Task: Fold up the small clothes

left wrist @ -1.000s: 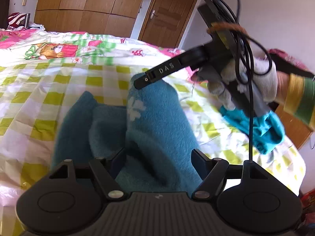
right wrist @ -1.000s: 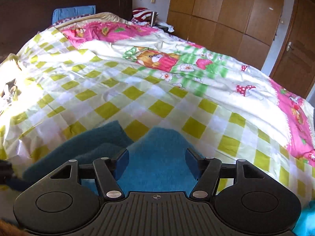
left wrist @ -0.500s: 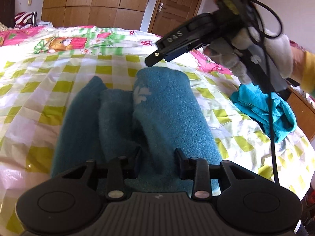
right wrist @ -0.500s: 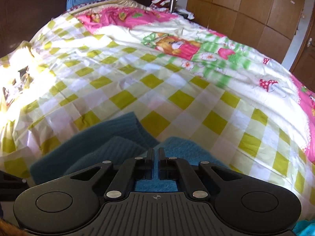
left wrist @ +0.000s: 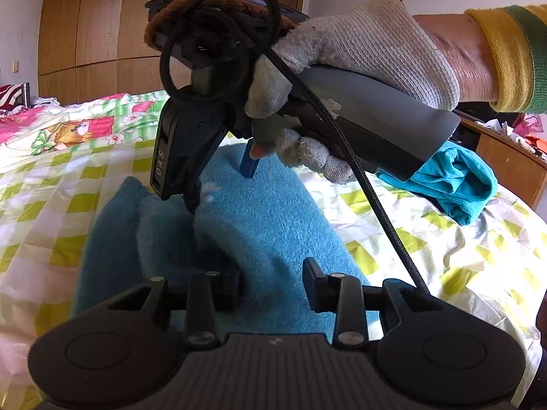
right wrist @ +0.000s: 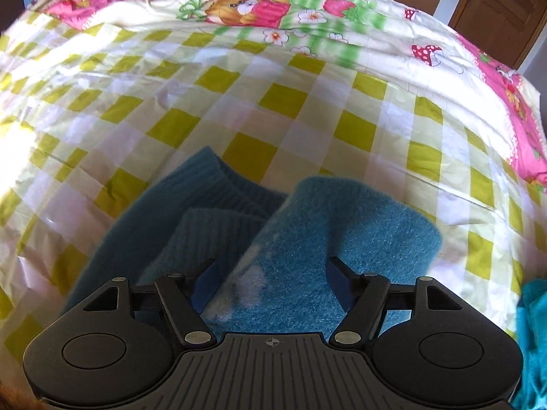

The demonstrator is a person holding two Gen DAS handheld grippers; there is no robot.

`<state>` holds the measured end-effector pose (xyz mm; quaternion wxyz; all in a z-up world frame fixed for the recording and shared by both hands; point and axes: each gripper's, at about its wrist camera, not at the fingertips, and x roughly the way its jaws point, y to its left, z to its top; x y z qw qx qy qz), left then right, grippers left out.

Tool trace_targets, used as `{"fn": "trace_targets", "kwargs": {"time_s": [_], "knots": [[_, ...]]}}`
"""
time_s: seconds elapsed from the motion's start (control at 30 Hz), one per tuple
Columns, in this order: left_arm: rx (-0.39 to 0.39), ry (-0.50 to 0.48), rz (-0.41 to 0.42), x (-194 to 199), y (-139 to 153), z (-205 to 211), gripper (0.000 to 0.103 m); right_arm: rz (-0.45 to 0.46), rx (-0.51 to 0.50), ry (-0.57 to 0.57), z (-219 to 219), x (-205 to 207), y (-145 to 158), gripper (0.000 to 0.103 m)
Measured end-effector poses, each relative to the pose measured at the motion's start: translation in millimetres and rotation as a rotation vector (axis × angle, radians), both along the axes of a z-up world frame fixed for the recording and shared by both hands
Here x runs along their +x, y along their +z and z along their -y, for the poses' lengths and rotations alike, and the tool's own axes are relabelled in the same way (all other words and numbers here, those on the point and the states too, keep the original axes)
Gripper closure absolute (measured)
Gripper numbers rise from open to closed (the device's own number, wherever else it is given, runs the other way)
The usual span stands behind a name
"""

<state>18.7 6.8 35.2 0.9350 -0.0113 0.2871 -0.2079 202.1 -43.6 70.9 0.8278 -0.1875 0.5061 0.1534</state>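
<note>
**Both claws wide over the blue fleece garment on the bed**

- Fuzzy blue fleece garment [left wrist: 270, 225] lies on the bed's yellow-and-white checked sheet [left wrist: 44, 212], partly folded. In the left wrist view its long axis runs 6 to 12 o'clock, near end at the camera, far end pointing to the wardrobe side.
- Layers: a bright fluffy upper fold on the right, with darker ribbed-edge layers [right wrist: 218, 201] showing from under it at 9–10 o'clock. There is a small white patch [right wrist: 251, 278] on the fluffy face.
- Left claw [left wrist: 271, 285]: jaws wide apart, the fluffy fold's near end lies between them; gripping nothing. I can't tell whether the pads touch the cloth.
- Right claw [right wrist: 270, 282]: jaws wide, straddling the fluffy fold's far end from above. In the left view it comes down from 12 o'clock, one blue-padded finger [left wrist: 248, 164] right at the fabric. I can't tell if there is contact.
- Right hand [left wrist: 359, 51] in a white knit glove is wrapped on the grey handle, with a black cable [left wrist: 376, 205] trailing down.
- Crumpled turquoise cloth [left wrist: 454, 184] sits on the bed at 3 o'clock, apart from the fleece.
- Cartoon-print pink and green quilt [right wrist: 246, 7] lies across the far part of the bed.
- Brown wooden wardrobe [left wrist: 102, 27] stands behind the bed.
</note>
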Motion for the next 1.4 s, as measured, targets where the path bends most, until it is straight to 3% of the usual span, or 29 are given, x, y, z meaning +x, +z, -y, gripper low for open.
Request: {"fn": "trace_targets", "kwargs": {"time_s": [0.07, 0.13, 0.17, 0.2, 0.27, 0.37, 0.5, 0.57, 0.67, 0.83, 0.93, 1.07, 1.13, 1.2, 1.3, 1.4], "knots": [[-0.013, 0.003, -0.017, 2, -2, -6, 0.056, -0.011, -0.07, -0.007, -9, -1, -10, 0.033], [-0.057, -0.002, -0.039, 4, -2, -12, 0.056, 0.009, -0.111, -0.002, -12, -2, -14, 0.042], [-0.073, -0.003, -0.039, 4, -2, -15, 0.056, 0.003, -0.112, -0.023, -10, -1, -15, 0.06], [-0.083, -0.006, -0.034, 4, -1, -17, 0.056, -0.013, -0.09, -0.048, -5, 1, -13, 0.071], [-0.106, -0.017, -0.022, 0, 2, -20, 0.056, -0.001, -0.058, -0.084, 5, -2, -3, 0.079], [-0.161, 0.005, -0.011, -4, 10, -38, 0.056, 0.06, 0.033, -0.123, 18, -21, 25, 0.083], [-0.357, 0.075, -0.077, 6, 19, -99, 0.052, 0.12, 0.125, -0.116, 23, -47, 53, 0.085], [-0.396, 0.135, -0.111, 17, 15, -123, 0.05, 0.146, 0.122, -0.087, 20, -53, 53, 0.085], [-0.374, 0.164, -0.161, 44, 4, -131, 0.049, 0.161, 0.116, -0.048, 19, -57, 46, 0.085], [-0.261, 0.101, -0.237, 82, -16, -95, 0.049, 0.178, 0.184, -0.062, 38, -64, 54, 0.085], [-0.171, 0.141, -0.291, 99, -25, -81, 0.049, 0.19, 0.223, -0.088, 57, -68, 58, 0.085], [-0.232, 0.137, -0.327, 104, -20, -81, 0.052, 0.191, 0.288, -0.107, 72, -71, 56, 0.085], [-0.272, 0.12, -0.363, 113, -20, -79, 0.062, 0.19, 0.32, -0.109, 79, -72, 56, 0.085], [-0.314, 0.113, -0.404, 124, -21, -77, 0.065, 0.19, 0.355, -0.115, 86, -73, 55, 0.085], [-0.261, 0.153, -0.394, 127, -20, -71, 0.065, 0.196, 0.402, -0.135, 100, -76, 55, 0.085], [-0.216, 0.164, -0.431, 127, -22, -66, 0.053, 0.203, 0.451, -0.17, 119, -82, 57, 0.085]]}}
